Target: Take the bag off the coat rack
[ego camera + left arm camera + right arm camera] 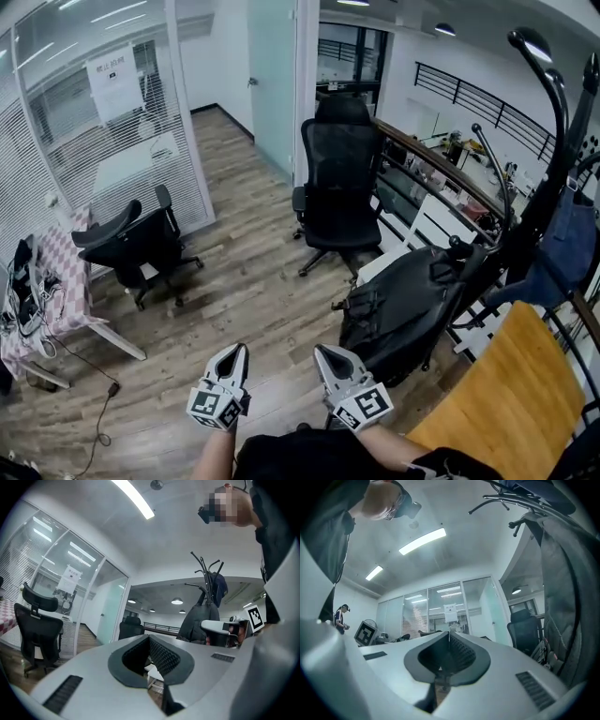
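A black backpack [408, 305] hangs low on the black coat rack [553, 141] at the right of the head view; it also shows as a dark bag [196, 620] in the left gripper view and fills the right edge [562, 588] of the right gripper view. My left gripper [236, 351] and right gripper [323, 353] are held side by side low in the middle, both shut and empty, short of the backpack. In each gripper view the jaws meet with nothing between them. A blue garment [570, 246] hangs higher on the rack.
A black office chair [339, 183] stands behind the backpack, another [136, 246] at the left by a glass partition [103, 122]. A checked-cloth table [47, 300] is at far left. A wooden board [511, 394] lies at bottom right by a railing [441, 164].
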Demonstrator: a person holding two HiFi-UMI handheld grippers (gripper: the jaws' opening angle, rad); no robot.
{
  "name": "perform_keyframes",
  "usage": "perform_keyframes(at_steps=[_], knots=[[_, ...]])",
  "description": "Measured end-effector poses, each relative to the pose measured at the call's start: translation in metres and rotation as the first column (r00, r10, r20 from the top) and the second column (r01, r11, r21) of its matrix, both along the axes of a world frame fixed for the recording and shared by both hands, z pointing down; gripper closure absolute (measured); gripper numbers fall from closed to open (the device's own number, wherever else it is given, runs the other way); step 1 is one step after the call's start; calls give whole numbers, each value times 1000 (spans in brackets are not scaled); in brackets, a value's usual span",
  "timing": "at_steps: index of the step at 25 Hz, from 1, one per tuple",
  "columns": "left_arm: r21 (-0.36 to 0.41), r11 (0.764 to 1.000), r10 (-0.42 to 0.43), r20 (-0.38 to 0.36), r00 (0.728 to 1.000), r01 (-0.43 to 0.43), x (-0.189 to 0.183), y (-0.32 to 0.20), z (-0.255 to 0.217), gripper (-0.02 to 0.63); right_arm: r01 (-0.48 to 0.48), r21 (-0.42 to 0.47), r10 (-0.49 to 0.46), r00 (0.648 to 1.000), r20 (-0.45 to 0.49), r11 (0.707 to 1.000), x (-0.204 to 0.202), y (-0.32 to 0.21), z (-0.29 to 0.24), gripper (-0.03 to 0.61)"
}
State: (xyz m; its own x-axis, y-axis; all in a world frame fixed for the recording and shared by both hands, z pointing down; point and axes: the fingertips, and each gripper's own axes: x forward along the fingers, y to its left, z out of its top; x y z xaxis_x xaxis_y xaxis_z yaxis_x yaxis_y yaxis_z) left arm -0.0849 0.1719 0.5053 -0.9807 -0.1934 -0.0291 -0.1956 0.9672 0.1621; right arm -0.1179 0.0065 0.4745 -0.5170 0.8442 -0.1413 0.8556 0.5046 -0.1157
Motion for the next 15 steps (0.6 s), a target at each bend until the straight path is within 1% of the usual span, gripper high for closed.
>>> perform_keyframes(at_steps=[4,8,12,15], knots=[[16,999,42,0,999,-42,-26,1,-3,598,-20,16,20,1000,-20,1000,-23,4,7,548],[17,995,102,3,995,-102,-65,12,4,598,-68,25,68,998,-17,997,-49,13,12,548],[34,985,171,4,985,-171,-111,31,10,598,-160,35,160,987,-12,987,-81,25,16,548],[36,967,253,6,968,-253,-144,37,6,598,-255,44,256,967,-13,966,-104,28,13,548]])
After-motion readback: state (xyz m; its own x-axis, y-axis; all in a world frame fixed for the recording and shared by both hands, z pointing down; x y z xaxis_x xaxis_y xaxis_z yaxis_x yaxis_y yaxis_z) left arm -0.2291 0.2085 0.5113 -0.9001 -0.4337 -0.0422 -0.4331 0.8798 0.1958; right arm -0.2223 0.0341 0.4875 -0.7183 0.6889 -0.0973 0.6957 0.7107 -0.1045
